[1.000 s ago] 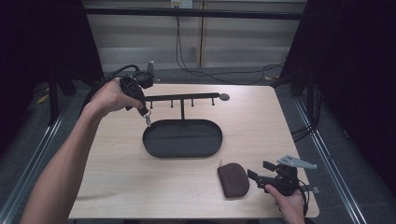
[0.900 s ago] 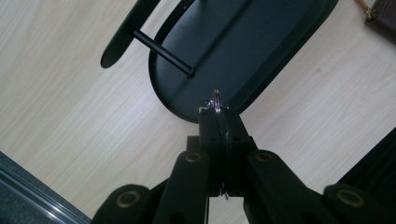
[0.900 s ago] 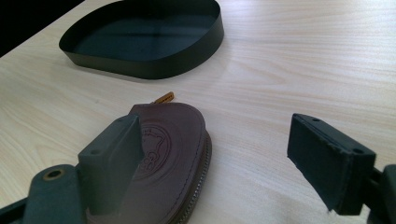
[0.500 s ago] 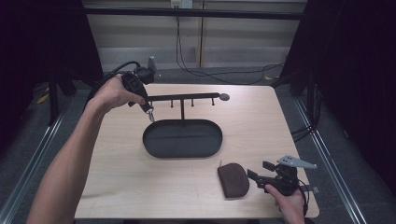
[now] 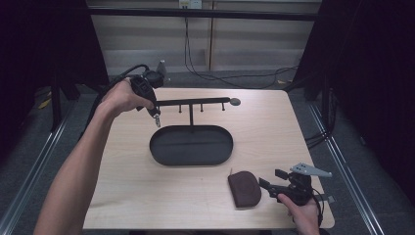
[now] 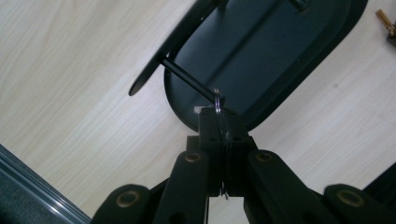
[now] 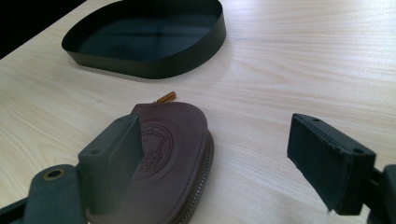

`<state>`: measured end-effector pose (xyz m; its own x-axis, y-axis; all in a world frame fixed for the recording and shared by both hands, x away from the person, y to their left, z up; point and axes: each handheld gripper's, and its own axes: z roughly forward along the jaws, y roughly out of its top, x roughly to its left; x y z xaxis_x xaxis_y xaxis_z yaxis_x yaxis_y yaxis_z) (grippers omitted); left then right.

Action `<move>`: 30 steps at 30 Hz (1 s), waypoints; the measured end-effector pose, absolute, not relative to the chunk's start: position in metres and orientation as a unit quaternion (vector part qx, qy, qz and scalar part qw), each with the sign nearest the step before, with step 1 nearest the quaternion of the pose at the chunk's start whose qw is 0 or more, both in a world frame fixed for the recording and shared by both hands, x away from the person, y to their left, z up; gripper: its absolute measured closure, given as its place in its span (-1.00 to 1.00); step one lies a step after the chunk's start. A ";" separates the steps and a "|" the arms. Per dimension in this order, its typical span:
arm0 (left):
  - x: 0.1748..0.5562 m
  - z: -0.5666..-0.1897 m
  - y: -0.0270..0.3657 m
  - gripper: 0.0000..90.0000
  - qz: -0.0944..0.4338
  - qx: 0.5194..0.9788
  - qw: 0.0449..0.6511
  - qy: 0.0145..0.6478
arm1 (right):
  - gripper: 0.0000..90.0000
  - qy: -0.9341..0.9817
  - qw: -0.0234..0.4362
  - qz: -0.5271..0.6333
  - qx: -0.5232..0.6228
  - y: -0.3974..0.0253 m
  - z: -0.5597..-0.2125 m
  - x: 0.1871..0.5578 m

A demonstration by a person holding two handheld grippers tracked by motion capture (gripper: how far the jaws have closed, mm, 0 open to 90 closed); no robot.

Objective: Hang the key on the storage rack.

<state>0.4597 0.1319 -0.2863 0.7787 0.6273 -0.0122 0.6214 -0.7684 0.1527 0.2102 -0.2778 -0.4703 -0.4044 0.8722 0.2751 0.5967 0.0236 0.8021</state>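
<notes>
While the left tongs (image 6: pixel 219 140) pinch a thin metal ring (image 6: pixel 217 100) at the rack's peg (image 6: pixel 189 81), the right tongs (image 7: pixel 215 158) gape beside a stitched leather pouch (image 7: pixel 175 140).

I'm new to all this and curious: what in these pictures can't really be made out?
- Key ring, left gripper view: the shut jaws of the left gripper cover most of it; whether it is on the peg is unclear.
- Brown pouch, right gripper view: one jaw of the right gripper hides its near side, and its stamped emblem is unreadable.
- Hanger bar, high view: the hand hides its left end.
</notes>
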 end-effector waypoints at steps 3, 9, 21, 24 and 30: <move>0.460 -0.288 0.131 0.98 0.021 0.940 0.073 0.334 | -0.60 0.700 0.149 0.461 0.525 -0.278 -0.470 0.210; 0.456 -0.285 0.131 0.92 0.025 0.939 0.080 0.333 | -0.60 0.701 0.148 0.461 0.523 -0.277 -0.470 0.210; 0.449 -0.294 0.154 0.82 0.018 0.930 0.139 0.339 | -0.60 0.701 0.146 0.459 0.526 -0.276 -0.471 0.212; 0.447 -0.297 0.160 0.75 0.011 0.923 0.153 0.353 | -0.60 0.700 0.146 0.459 0.527 -0.277 -0.471 0.213; 0.434 -0.306 0.179 0.66 0.012 0.908 0.197 0.369 | -0.59 0.700 0.147 0.459 0.527 -0.277 -0.470 0.212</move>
<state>0.4335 0.1786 -0.3061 0.7281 0.6742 -0.1240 0.6649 -0.6504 0.3672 0.2115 -0.2774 -0.4701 -0.4020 0.8722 0.2788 0.6026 0.0228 0.7977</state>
